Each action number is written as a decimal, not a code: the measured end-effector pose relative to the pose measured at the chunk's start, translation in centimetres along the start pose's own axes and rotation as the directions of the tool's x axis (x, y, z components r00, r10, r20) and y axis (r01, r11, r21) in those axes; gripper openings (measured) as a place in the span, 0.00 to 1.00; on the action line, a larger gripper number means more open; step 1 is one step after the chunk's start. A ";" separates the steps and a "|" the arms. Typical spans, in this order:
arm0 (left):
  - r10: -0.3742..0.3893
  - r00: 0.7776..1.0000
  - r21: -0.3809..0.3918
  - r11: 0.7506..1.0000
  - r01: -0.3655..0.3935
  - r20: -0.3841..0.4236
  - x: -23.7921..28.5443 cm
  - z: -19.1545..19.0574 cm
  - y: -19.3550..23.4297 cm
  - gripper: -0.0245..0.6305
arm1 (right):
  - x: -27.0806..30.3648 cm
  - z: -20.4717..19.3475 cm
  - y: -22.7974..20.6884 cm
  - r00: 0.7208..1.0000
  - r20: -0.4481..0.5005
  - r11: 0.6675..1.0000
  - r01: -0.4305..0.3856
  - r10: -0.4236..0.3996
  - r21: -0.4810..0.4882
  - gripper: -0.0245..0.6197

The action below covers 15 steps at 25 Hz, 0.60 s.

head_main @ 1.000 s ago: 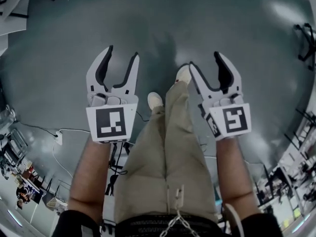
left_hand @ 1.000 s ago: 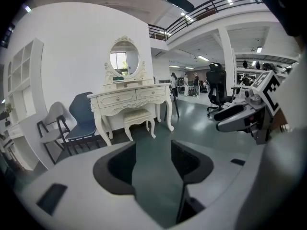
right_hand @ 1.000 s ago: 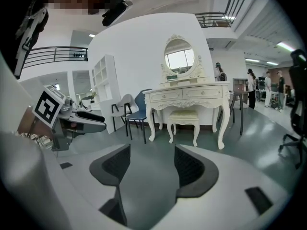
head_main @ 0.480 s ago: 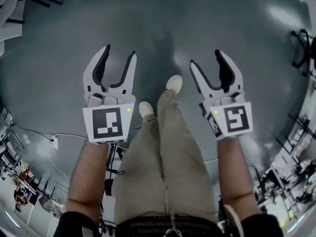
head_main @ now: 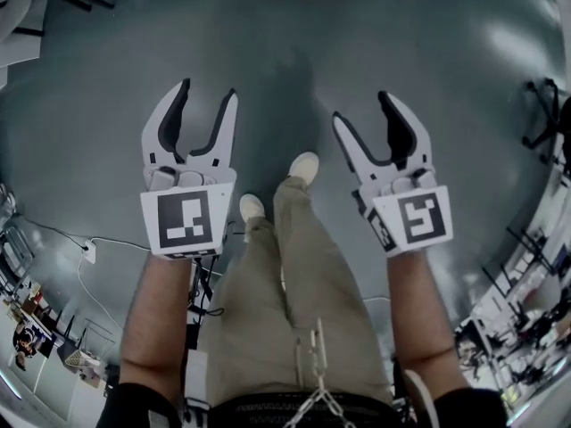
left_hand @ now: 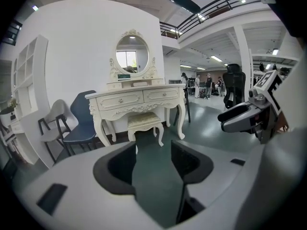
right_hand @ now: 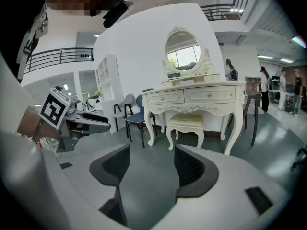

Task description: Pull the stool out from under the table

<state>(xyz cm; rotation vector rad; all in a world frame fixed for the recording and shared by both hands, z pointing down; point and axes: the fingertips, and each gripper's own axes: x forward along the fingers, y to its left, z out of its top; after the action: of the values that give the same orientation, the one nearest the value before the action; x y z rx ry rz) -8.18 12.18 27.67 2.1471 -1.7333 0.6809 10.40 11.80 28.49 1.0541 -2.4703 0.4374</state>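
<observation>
Left hand-held gripper (head_main: pixel 209 92): jaws released, nothing between them; held out over the floor (head_main: pixel 285 34), probably readied for the approach
Right hand-held gripper (head_main: pixel 361 107): likewise apart and empty
Stool (left_hand: pixel 145 121): under the tabletop (left_hand: pixel 129 93), between its legs, well apart from both grippers
Head view: only floor, the person's legs and shoes
Gripper views: stool, mirror (left_hand: pixel 132 54) and chairs (left_hand: pixel 81 123) ahead

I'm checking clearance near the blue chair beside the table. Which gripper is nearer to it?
Left. From the left gripper the blue chair looms larger, ahead to its left; the right gripper sits farther over, and the chair looks smaller from there. Neither touches it.
</observation>
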 end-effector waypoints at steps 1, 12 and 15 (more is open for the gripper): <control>0.000 1.000 -0.011 1.000 0.000 -0.002 0.3 0.1 0.0 0.37 | 0.2 0.0 -0.3 1.000 -0.003 1.000 -0.006 0.006 -0.006 0.45; 0.000 1.000 -0.023 1.000 0.000 0.000 2.6 0.5 -0.7 0.37 | 1.3 -0.4 -2.3 0.999 -0.039 0.999 -0.033 0.033 -0.002 0.45; -0.024 1.000 -0.028 0.999 0.023 -0.011 3.3 -0.3 -0.7 0.37 | 1.8 -0.7 -2.4 0.999 -0.044 1.000 -0.013 0.015 0.027 0.45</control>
<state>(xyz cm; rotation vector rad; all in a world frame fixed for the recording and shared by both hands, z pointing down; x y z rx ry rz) -7.00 9.76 29.73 2.1373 -1.6991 0.6572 11.22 9.48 30.27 1.0270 -2.4405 0.4938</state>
